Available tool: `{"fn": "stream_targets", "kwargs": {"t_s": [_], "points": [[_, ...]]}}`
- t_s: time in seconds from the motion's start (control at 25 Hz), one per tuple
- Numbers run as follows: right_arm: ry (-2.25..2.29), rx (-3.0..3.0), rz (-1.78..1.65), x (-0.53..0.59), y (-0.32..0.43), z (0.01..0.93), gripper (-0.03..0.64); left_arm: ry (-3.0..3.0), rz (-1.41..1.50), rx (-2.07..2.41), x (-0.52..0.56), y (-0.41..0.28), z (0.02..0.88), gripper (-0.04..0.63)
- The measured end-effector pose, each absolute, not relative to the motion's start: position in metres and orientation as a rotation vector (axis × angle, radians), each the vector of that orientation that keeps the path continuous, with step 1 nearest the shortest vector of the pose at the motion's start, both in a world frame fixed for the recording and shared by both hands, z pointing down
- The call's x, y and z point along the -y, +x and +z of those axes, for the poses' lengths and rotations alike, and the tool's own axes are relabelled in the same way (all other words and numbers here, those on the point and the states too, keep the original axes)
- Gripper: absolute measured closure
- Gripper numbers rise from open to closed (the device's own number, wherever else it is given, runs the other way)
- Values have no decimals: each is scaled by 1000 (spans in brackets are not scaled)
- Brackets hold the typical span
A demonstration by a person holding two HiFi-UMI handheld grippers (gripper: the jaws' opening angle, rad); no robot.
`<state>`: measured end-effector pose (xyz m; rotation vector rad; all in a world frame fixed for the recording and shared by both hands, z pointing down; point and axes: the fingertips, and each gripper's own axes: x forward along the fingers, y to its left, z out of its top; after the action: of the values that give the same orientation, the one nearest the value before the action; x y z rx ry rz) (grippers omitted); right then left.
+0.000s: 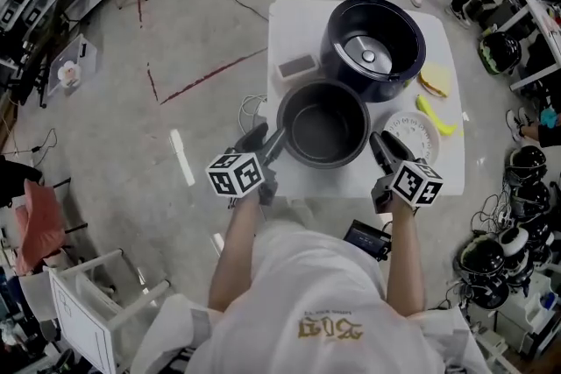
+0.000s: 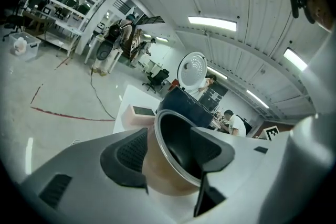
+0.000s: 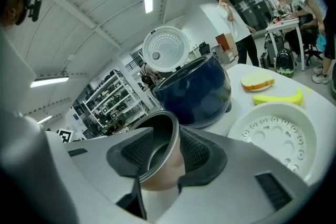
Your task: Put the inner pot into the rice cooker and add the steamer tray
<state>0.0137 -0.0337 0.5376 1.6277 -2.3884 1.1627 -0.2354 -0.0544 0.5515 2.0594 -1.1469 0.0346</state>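
Note:
The dark inner pot [image 1: 323, 127] stands on the white table [image 1: 298, 22], just in front of the navy rice cooker [image 1: 412, 57], whose lid is up. My left gripper [image 1: 267, 140] is at the pot's left rim. In the left gripper view the gripper [image 2: 170, 157] straddles the pot [image 2: 181, 136], one pad outside and one inside, with a gap. My right gripper [image 1: 383, 146] is at the right rim and likewise straddles the pot wall [image 3: 163, 176], jaws wide. The white steamer tray [image 1: 414, 136] [image 3: 273, 136] lies to the right of the pot.
A small pinkish box [image 1: 295, 66] sits on the table left of the cooker. A slice of bread [image 1: 434, 79] and a yellow piece [image 1: 436, 116] lie at the right edge. People stand beyond the table; helmets and gear crowd the floor at right.

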Motion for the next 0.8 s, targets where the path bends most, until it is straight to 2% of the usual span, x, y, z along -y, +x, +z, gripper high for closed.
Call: {"fn": "stream_targets", "kwargs": {"t_s": [0.16,0.56,0.68,0.8], "points": [[1592,2337,1193,55,9,556,440,2029,60,1107,60,-238,568,324],[1526,2310,1290,88,-3,583,453,1986,53,1015,63,-232,587,339],[1511,2308,1305,89,-7,586,453,1984,45,986,62,-230,587,360],[1514,2299,1319,89,-8,589,456,1989,29,970,63,-227,584,409]]}}
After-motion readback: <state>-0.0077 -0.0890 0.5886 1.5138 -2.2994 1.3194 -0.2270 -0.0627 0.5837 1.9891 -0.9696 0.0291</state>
